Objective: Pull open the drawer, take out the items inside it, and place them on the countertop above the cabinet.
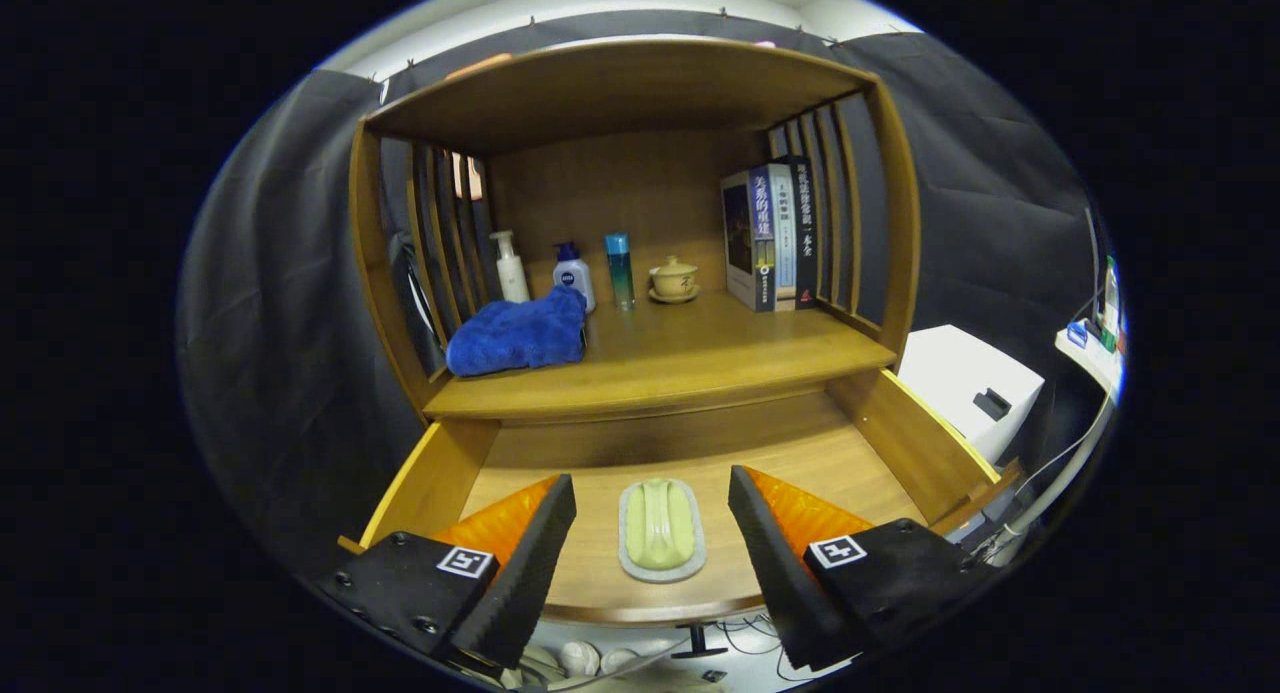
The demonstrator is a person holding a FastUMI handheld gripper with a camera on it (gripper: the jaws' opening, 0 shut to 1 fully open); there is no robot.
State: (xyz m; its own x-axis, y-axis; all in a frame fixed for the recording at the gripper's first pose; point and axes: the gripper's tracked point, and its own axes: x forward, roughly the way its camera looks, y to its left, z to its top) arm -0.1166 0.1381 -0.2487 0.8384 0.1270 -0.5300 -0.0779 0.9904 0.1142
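The wooden drawer (900, 438) stands pulled out below the countertop (700, 358) of the cabinet. On the drawer's floor lies a pale green soap in a grey oval dish (660, 529), lengthwise between my fingers. My gripper (652, 533) hovers over the drawer, open, one finger on each side of the dish with a gap on both sides. A blue towel (518, 335) lies crumpled on the left of the countertop.
At the back of the countertop stand a white pump bottle (511, 268), a white bottle with a blue cap (573, 273), a teal bottle (619, 270) and a small lidded cup (673, 278). Several books (768, 235) lean at the right. A white box (968, 388) sits right of the cabinet.
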